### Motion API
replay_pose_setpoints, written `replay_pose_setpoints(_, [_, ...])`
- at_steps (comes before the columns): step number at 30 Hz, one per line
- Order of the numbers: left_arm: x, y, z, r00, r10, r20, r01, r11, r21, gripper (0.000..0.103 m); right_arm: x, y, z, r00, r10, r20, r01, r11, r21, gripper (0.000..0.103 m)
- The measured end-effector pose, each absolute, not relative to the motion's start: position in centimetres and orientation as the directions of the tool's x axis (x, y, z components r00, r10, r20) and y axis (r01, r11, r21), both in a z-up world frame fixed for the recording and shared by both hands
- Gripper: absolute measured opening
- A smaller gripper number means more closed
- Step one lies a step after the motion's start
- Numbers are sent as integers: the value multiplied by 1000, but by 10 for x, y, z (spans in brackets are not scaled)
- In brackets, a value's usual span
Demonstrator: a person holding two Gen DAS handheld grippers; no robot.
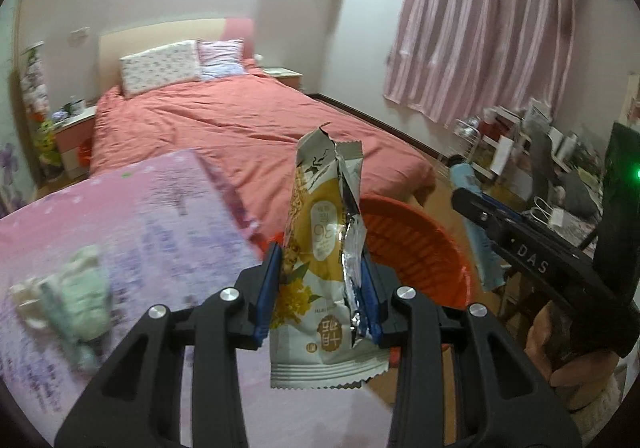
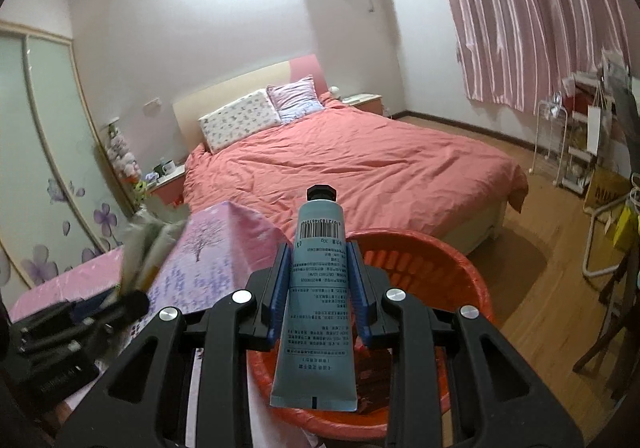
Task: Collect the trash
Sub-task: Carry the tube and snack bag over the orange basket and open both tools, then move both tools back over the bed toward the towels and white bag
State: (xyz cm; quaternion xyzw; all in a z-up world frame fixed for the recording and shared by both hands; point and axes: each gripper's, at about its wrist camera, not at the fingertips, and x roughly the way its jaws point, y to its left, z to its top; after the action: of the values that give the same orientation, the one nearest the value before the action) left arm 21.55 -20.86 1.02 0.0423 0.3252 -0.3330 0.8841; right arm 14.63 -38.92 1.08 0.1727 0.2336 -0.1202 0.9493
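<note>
My left gripper (image 1: 320, 272) is shut on a torn white and yellow snack wrapper (image 1: 320, 248), held upright between the pink table and the orange basket (image 1: 416, 244). My right gripper (image 2: 320, 272) is shut on a teal tube (image 2: 316, 308) with a black cap, held over the orange basket (image 2: 440, 260). In the left wrist view the right gripper (image 1: 480, 216) shows at the right with the tube (image 1: 480, 244) hanging over the basket's far side. A crumpled pale green and white wrapper (image 1: 68, 300) lies on the pink tablecloth (image 1: 160, 216).
A bed with a coral cover (image 2: 360, 168) fills the room behind the basket. The pink table (image 2: 208, 260) stands left of the basket. Cluttered shelves (image 2: 580, 136) and a chair stand at the right under pink curtains. Wooden floor (image 2: 540, 288) lies right of the basket.
</note>
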Motion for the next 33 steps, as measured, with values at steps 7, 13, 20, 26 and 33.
replay_pose_setpoints(7, [242, -267, -31, 501, -529, -685, 629, 766, -132, 60, 162, -421, -14, 836, -103, -539, 329, 880, 342, 32])
replay_pose_setpoints(13, [252, -248, -57, 520, -444, -730, 583, 809, -77, 71, 158, -426, -37, 803, -114, -585, 368, 867, 337, 51])
replay_pose_setpoints(20, [251, -194, -60, 572, -369, -733, 512, 858, -33, 76, 155, -414, -39, 789, -106, -605, 363, 875, 320, 53])
replay_pose_setpoints(26, [258, -124, -54, 614, -301, -730, 405, 914, -37, 77, 163, -380, -38, 784, -66, -618, 302, 909, 287, 53])
replay_pose_setpoints(33, [280, -24, -49, 682, -128, -720, 200, 980, 16, 77, 174, -328, -38, 771, -5, -637, 201, 951, 236, 53])
